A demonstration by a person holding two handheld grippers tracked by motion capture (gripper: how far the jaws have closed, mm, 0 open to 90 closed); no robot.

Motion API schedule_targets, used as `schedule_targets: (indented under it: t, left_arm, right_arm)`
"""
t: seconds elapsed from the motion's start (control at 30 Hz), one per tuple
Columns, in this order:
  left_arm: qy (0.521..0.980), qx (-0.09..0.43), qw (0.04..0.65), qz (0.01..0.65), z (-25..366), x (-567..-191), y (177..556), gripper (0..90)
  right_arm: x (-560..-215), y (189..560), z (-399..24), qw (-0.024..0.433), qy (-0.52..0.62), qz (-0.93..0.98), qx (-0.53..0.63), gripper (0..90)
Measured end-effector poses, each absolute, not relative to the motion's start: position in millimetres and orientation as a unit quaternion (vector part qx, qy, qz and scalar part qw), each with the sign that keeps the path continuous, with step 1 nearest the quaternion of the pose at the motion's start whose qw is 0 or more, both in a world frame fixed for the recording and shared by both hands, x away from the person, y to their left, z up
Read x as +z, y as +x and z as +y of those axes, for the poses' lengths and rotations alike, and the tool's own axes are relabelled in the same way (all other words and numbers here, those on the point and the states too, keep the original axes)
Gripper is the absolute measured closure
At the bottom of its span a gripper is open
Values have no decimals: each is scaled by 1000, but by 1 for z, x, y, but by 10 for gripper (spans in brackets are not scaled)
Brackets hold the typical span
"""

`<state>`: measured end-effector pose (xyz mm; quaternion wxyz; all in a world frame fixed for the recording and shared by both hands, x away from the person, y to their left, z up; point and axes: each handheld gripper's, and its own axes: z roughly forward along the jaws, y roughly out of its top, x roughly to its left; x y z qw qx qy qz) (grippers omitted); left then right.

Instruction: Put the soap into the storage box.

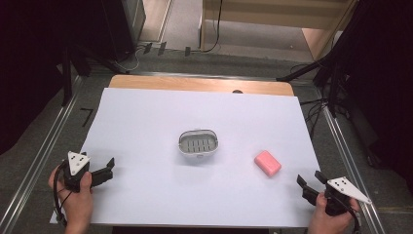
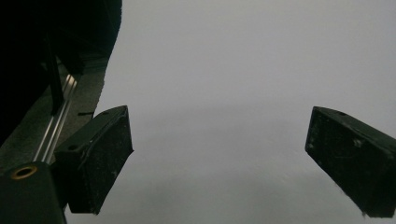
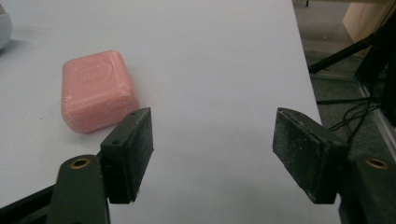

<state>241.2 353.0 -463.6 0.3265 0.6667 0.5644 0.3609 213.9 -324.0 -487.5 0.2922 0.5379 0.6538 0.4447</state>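
The pink soap bar (image 1: 268,163) lies right of centre, well apart from the grey slotted dish (image 1: 197,142) at mid-frame, probably its soap dish. The right gripper (image 1: 309,181), lower right, gapes empty toward the bar; the left gripper (image 1: 108,168), lower left, gapes empty too.

1 pink rectangular soap bar (image 1: 268,163), 1 oval grey-white slotted soap dish (image 1: 197,142), 1 white-covered table (image 1: 146,122), 2 black two-jaw grippers
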Motion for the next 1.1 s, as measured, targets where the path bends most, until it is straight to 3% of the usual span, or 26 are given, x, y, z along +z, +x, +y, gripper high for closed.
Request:
schedule_targets:
  t: [0.13,0.17,0.23,0.33,0.5,1.1]
  left_arm:
    - [668,360,324,565,352,-464,242,80]
    - [667,361,324,565,352,-464,242,80]
    - [669,361,325,563,352,-464,242,80]
    - [669,361,325,564,352,-464,242,80]
    - [670,366,324,559,351,-464,241,80]
    - [677,373,317,550,348,-465,240,80]
  right_arm:
    - [-487,212,-327,285,536,647,462,353]
    - [-486,210,-327,287,528,650,465,282]
    - [-486,211,-325,289,535,650,457,283]
    - [-486,213,-323,256,539,659,457,291]
    - [-476,221,-314,246,507,686,461,194]
    - [-450,256,-285,196,455,796,348,205]
